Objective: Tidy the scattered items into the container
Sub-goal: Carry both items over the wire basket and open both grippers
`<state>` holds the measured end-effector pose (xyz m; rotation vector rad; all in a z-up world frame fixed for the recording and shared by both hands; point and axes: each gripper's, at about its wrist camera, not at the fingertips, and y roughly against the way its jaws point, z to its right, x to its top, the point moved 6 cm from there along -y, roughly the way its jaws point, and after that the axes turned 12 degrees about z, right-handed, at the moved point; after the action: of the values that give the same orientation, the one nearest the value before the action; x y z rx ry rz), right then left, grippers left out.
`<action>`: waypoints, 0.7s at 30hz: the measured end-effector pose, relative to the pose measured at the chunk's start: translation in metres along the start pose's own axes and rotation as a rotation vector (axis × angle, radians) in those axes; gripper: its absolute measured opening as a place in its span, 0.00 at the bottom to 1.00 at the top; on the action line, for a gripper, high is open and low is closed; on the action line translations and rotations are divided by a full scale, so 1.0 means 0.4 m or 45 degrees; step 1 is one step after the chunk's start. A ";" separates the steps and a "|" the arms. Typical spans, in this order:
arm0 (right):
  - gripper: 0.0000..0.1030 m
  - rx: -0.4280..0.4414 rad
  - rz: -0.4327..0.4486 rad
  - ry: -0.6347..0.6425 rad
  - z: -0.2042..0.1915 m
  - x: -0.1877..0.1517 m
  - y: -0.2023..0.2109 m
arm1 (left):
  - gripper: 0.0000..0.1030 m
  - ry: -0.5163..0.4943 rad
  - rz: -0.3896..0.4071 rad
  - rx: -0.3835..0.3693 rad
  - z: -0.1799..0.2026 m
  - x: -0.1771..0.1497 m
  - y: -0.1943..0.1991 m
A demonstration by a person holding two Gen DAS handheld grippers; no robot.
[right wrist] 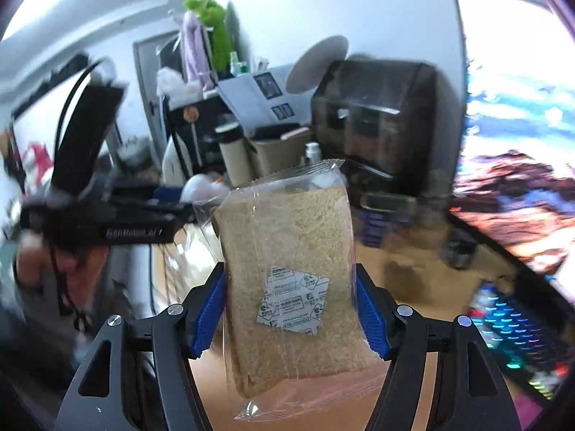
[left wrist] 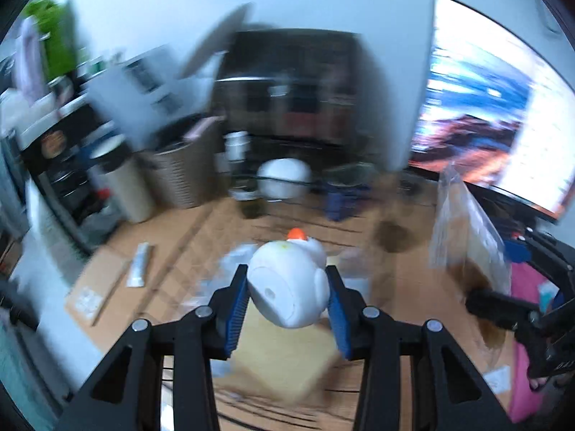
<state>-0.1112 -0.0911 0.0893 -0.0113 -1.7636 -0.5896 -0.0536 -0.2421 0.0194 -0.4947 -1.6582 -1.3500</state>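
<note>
Gripping white toy (left wrist: 289, 283): left tool (left wrist: 287, 303) | right tool (right wrist: 290, 309): bagged bread (right wrist: 287, 269) | wooden desk (left wrist: 395, 287), monitor (right wrist: 517, 165)

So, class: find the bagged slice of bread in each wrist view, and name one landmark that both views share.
Left wrist view: the bagged slice of bread is at the right edge, in the right gripper, seen from the side.
Right wrist view: the same bread fills the centre, upright between the blue fingers.
Shared landmark: the bright monitor on the right of both views.
</note>
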 end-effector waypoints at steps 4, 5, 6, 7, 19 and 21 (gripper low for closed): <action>0.66 0.030 -0.070 0.010 -0.058 0.002 -0.145 | 0.45 0.042 -0.061 0.018 -0.070 -0.034 -0.046; 0.66 0.029 -0.086 0.001 -0.065 0.001 -0.176 | 0.45 0.057 -0.072 0.015 -0.079 -0.041 -0.056; 0.67 0.022 -0.100 0.004 -0.073 -0.003 -0.202 | 0.45 0.065 -0.079 0.015 -0.087 -0.047 -0.063; 0.67 0.013 -0.116 0.011 -0.078 -0.009 -0.224 | 0.45 0.068 -0.086 0.015 -0.093 -0.052 -0.067; 0.72 -0.020 -0.082 -0.014 -0.068 0.014 -0.262 | 0.68 0.061 -0.069 0.076 -0.107 -0.062 -0.025; 0.72 -0.019 -0.074 -0.007 -0.068 0.019 -0.240 | 0.68 0.057 -0.063 0.064 -0.095 -0.060 -0.014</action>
<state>-0.1186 -0.1875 0.0639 0.0277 -1.7693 -0.6455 -0.0308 -0.2733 -0.0041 -0.3937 -1.6733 -1.3421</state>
